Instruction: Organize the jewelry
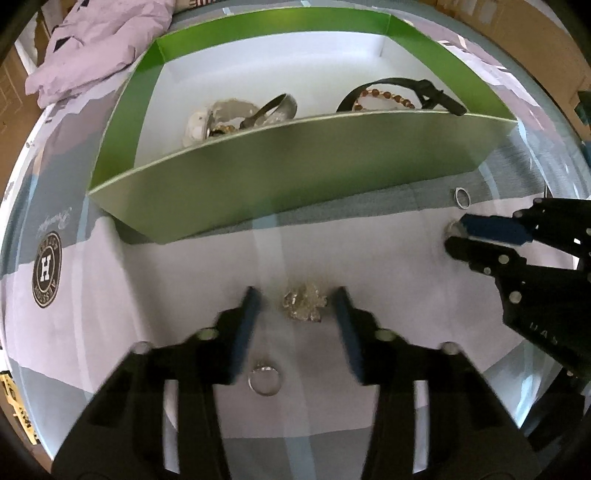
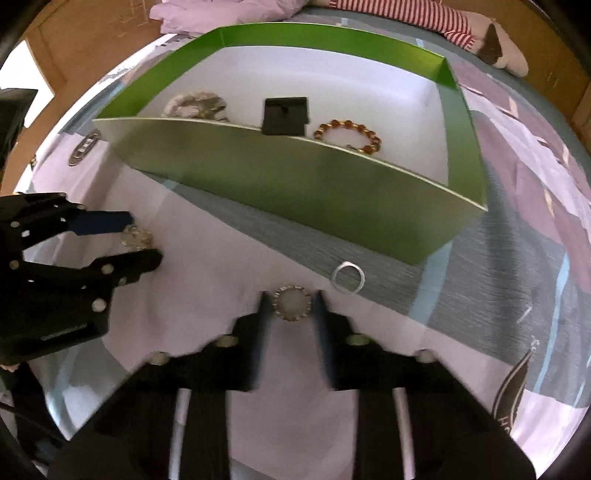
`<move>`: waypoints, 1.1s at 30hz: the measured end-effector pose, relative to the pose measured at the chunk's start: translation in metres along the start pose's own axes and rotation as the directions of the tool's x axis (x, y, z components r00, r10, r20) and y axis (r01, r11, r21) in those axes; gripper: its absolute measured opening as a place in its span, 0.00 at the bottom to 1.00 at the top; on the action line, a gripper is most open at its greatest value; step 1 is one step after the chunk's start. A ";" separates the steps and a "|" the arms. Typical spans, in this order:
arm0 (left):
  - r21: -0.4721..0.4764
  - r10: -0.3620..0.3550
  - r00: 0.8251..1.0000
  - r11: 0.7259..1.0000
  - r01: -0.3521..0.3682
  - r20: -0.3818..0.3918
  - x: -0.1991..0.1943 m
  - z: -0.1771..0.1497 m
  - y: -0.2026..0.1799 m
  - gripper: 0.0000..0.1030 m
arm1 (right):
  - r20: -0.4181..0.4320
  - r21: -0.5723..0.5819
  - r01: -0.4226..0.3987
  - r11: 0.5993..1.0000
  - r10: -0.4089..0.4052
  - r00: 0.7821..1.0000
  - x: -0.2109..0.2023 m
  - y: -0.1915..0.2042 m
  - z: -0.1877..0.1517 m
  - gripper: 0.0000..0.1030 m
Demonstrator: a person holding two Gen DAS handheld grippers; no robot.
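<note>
My left gripper (image 1: 297, 295) stands open low over the cloth, its fingers either side of a sparkly silver cluster brooch (image 1: 303, 303), not touching it. A silver ring (image 1: 264, 380) lies further back between the fingers. My right gripper (image 2: 291, 295) is open, its fingertips close on both sides of a round, silver-rimmed brooch (image 2: 291, 303) that rests on the cloth. A plain silver ring (image 2: 348, 277) lies just beyond it. The green box (image 2: 295, 177) behind holds an amber bead bracelet (image 2: 349, 134), a black piece (image 2: 284, 116) and a silvery bundle (image 2: 195, 105).
The box's tall front wall (image 1: 295, 166) stands between both grippers and the jewelry inside. The right gripper (image 1: 453, 232) shows at the right edge of the left wrist view. Crumpled lilac fabric (image 1: 99, 40) lies behind the box, and a striped cloth (image 2: 399, 14) too.
</note>
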State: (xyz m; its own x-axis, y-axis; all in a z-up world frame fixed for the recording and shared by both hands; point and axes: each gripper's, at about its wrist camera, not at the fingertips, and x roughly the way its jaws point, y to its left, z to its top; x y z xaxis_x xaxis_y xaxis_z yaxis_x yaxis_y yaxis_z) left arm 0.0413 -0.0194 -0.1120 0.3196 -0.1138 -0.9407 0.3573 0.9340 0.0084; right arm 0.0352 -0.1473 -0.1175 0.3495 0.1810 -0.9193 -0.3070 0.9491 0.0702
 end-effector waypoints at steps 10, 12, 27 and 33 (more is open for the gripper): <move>0.067 0.000 0.999 0.998 -0.003 0.036 -0.006 -0.005 -0.023 0.24 | -0.041 0.014 0.017 1.000 -0.017 0.999 -0.009 -0.018 -0.008 0.20; 0.077 -0.004 0.999 0.997 0.002 0.039 -0.007 -0.005 -0.027 0.24 | -0.039 0.007 0.013 1.000 -0.013 0.999 -0.011 -0.018 -0.009 0.21; 0.004 0.048 0.998 0.999 -0.048 0.027 -0.004 0.000 -0.009 0.22 | -0.055 0.006 0.009 1.000 -0.008 0.998 -0.014 -0.025 -0.005 0.20; -0.007 0.042 0.999 0.999 -0.041 0.025 -0.003 0.002 -0.004 0.22 | -0.055 -0.006 -0.001 1.000 0.000 0.998 -0.015 -0.028 -0.007 0.20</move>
State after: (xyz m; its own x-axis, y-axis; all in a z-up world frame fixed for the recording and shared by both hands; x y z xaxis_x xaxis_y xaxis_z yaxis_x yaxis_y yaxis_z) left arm 0.0407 -0.0230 -0.1083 0.3556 -0.0831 -0.9309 0.3379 0.9401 0.0451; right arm 0.0325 -0.1782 -0.1087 0.3002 0.1668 -0.9392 -0.3121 0.9476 0.0685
